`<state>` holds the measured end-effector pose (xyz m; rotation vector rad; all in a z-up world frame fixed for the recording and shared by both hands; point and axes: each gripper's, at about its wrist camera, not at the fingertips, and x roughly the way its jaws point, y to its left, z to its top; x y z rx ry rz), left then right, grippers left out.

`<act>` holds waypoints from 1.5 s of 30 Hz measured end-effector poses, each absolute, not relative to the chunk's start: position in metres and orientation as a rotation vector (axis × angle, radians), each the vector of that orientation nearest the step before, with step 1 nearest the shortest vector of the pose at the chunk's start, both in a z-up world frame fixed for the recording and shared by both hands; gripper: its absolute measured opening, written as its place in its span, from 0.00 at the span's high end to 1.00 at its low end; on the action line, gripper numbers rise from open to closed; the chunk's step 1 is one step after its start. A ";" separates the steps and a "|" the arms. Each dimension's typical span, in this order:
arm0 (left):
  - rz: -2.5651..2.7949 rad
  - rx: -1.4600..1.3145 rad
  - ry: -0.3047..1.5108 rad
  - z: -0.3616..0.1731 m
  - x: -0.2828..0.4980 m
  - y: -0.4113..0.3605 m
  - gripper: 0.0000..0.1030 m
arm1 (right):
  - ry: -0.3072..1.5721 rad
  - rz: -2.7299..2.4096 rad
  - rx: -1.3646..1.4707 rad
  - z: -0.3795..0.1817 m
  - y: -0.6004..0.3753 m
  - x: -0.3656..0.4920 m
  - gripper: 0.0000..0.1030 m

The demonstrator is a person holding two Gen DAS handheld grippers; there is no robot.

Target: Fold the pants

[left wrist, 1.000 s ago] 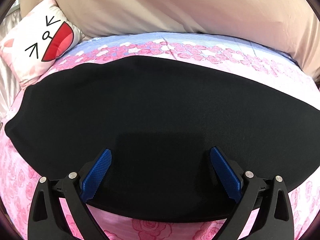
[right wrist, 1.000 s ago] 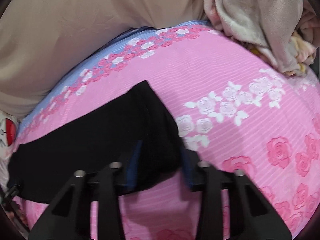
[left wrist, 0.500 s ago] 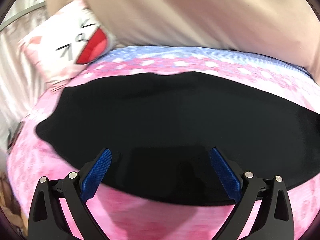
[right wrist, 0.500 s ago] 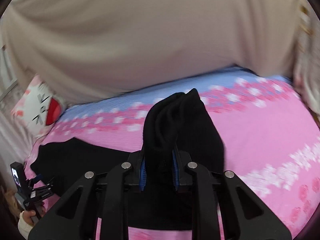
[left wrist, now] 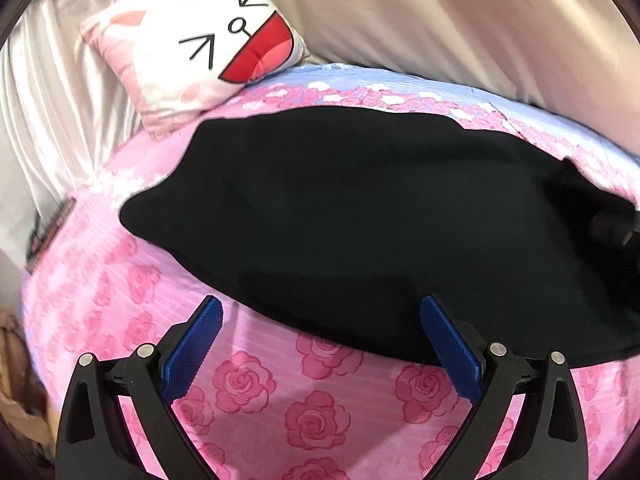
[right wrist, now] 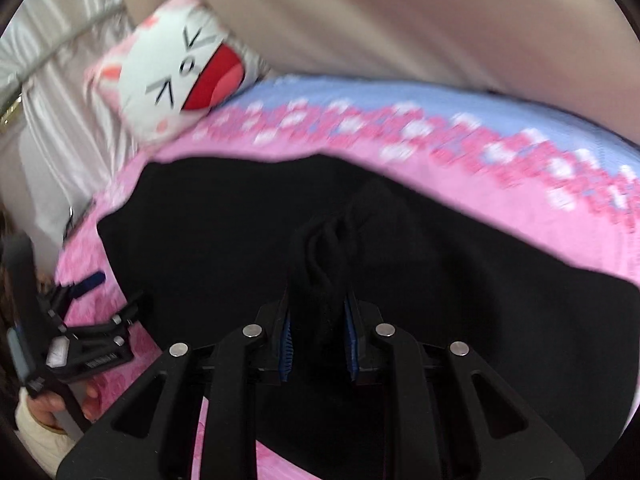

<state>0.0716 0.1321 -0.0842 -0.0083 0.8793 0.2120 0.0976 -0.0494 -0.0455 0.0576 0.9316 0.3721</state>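
One pink rose-print bed (left wrist: 320,420) carries the black pants (left wrist: 360,216), soft, limp and light, best taken at an edge. Smaller, the right gripper (right wrist: 318,320) pinches a bunched end; the left gripper (left wrist: 320,332) hangs spread, empty

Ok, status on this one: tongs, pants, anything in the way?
Right tongs shut on bunched black pants. Left tongs open, empty, at the near edge. Cat pillow off to the corner, clear.
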 end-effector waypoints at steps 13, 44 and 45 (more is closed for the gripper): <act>0.147 -0.144 0.918 -0.093 0.073 0.149 0.05 | 0.785 0.296 0.133 0.002 -0.091 0.049 0.47; 0.175 -0.114 0.918 -0.091 0.068 0.146 0.05 | 0.816 0.319 -0.261 -0.042 0.014 0.084 0.83; 0.175 -0.114 0.916 -0.091 0.068 0.146 0.05 | 0.812 0.333 -0.257 -0.041 0.017 0.083 0.83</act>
